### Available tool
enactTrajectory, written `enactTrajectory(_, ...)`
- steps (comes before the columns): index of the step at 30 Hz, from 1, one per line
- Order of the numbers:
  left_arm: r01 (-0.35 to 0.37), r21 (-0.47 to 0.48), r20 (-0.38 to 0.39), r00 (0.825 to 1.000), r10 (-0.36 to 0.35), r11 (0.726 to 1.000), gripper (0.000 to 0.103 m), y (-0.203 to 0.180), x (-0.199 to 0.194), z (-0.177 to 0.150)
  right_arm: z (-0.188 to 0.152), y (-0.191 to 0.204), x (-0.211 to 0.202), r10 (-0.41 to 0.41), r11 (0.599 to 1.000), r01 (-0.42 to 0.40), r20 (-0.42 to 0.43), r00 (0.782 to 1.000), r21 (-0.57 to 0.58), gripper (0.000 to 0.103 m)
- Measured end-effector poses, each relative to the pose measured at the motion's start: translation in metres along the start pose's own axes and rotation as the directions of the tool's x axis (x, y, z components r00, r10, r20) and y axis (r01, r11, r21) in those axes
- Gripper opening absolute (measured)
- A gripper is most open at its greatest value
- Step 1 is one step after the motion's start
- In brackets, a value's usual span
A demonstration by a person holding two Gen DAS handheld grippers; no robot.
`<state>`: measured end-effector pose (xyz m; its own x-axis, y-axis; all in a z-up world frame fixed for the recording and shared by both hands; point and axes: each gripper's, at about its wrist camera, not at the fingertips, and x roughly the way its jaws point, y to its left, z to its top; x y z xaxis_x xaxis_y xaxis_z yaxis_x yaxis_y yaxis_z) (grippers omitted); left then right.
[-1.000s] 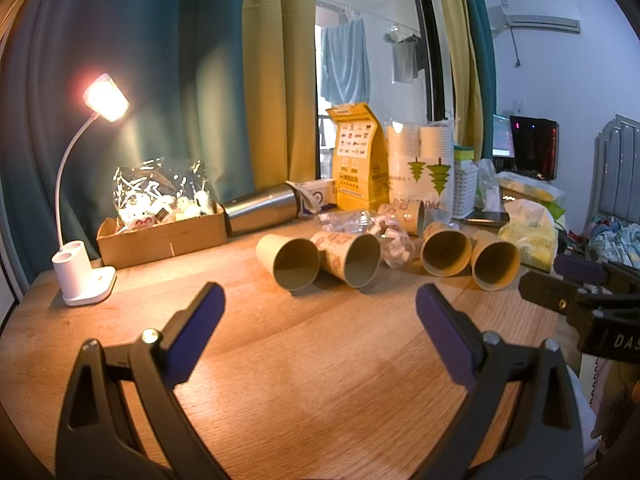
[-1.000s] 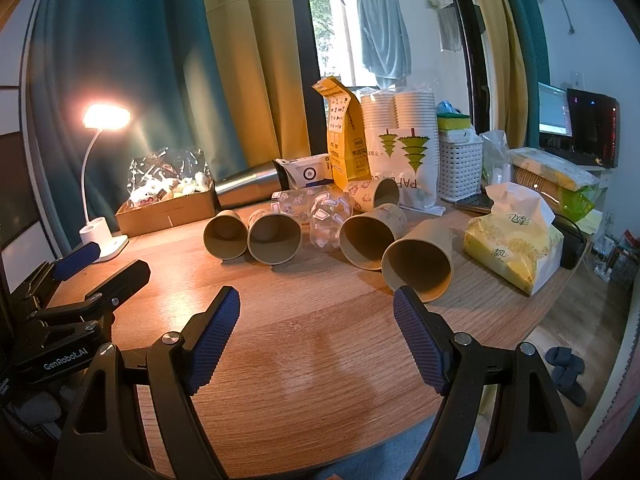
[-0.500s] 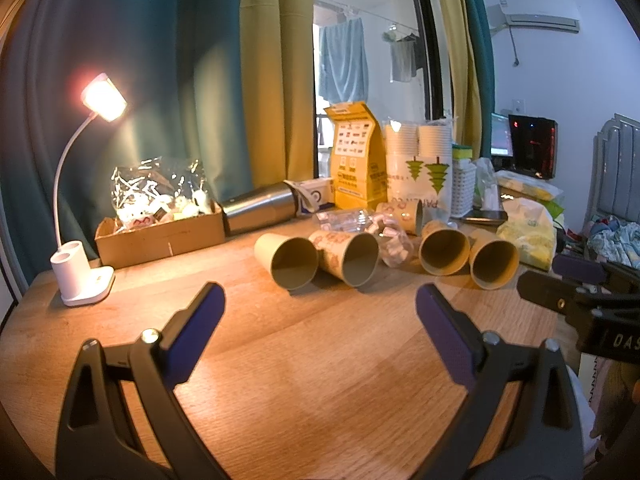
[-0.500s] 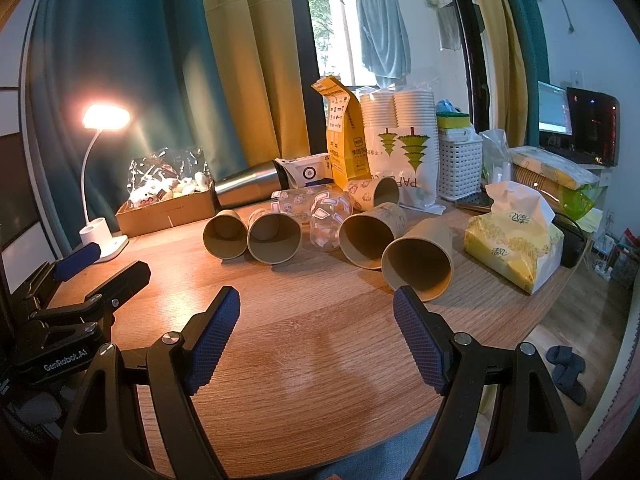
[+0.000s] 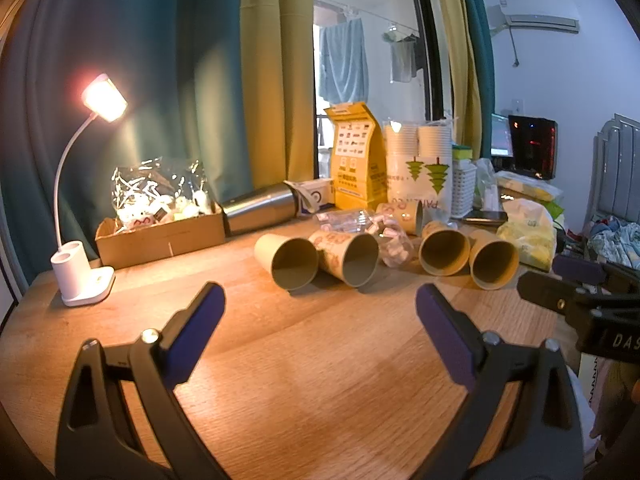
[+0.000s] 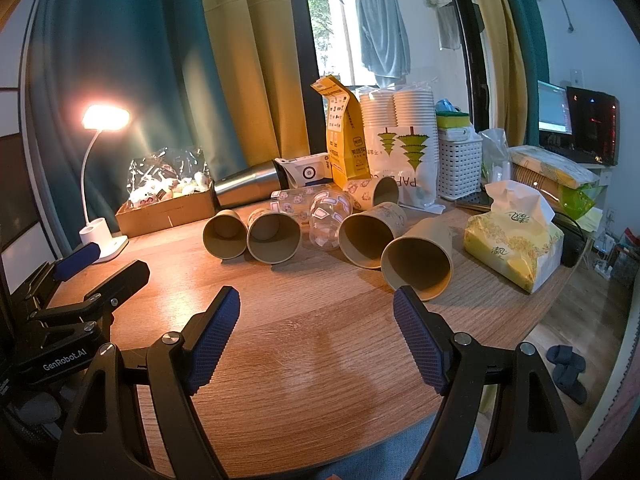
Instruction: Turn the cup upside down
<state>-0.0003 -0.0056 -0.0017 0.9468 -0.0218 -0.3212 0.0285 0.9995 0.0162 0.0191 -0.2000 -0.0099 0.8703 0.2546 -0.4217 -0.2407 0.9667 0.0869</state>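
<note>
Far left on the wooden table [image 5: 320, 360]: lit desk lamp [image 5: 82, 276] on its white base, then a cardboard box [image 5: 160, 234] with a crinkled plastic bag in it. A steel bottle [image 5: 260, 210] lies on its side just beside the box.

My left gripper [image 5: 318, 312] hangs over bare tabletop, jaws spread wide, nothing between them. Straight ahead, a row of paper cups on their sides, mouths toward me: a plain cup [image 5: 288, 260] touching a printed cup [image 5: 348, 254], then clear plastic cups [image 5: 384, 236] lying behind, then two more paper cups [image 5: 444, 248] and [image 5: 494, 260] side by side.

Behind the row: yellow carton [image 5: 354, 160], bagged stack of cups [image 5: 420, 168], white basket [image 6: 458, 164].

My right gripper [image 6: 316, 312] is also agape and empty, over the table edge. Nearest cup [image 6: 416, 264] lies just beyond my right finger [image 6: 420, 344]. A tissue pack [image 6: 514, 244] sits right of that cup, close by.
</note>
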Motion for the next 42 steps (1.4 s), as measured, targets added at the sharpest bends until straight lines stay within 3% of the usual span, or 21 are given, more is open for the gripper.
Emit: enactTrajectory(42, 0.001, 0.003, -0.003, 1.000, -0.001, 1.000, 0.098, 0.0021, -0.0003, -0.0009, -0.0005, -0.0012, 0.0009, 0.000, 1.000, 0.000, -0.003, 1.000, 0.003, 0.082)
